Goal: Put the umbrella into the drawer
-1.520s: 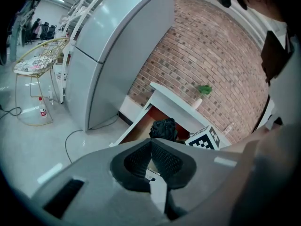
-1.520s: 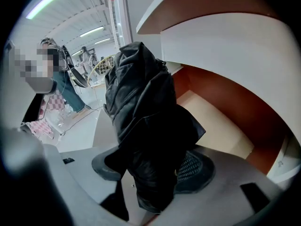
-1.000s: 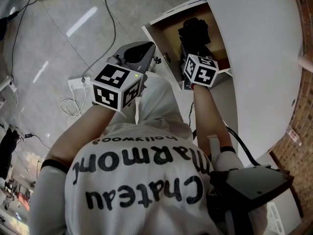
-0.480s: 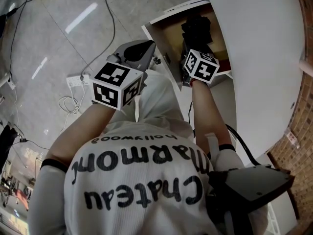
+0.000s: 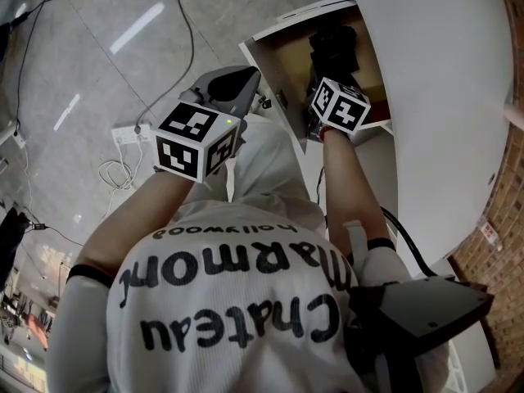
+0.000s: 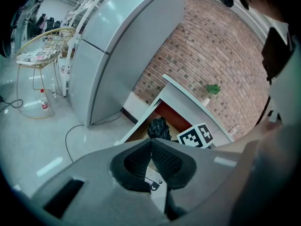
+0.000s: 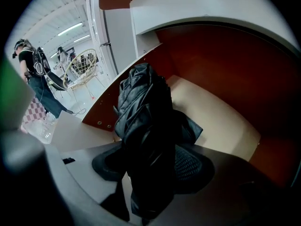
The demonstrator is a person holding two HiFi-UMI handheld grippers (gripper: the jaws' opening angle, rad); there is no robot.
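Placement: our right tool (image 7: 150,166) grasps the black umbrella (image 7: 141,102) over the drawer (image 7: 221,121); next we lower, release. Left tool (image 6: 151,161) clenched, empty.

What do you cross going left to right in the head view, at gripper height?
power strip on the floor → left gripper → drawer, its left wall → umbrella → white tabletop

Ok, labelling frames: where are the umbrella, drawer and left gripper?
umbrella (image 7: 141,107): right gripper view, folded black canopy.
drawer (image 7: 216,121): right gripper view, pale floor.
left gripper (image 6: 151,141): left gripper view, its closed tip.
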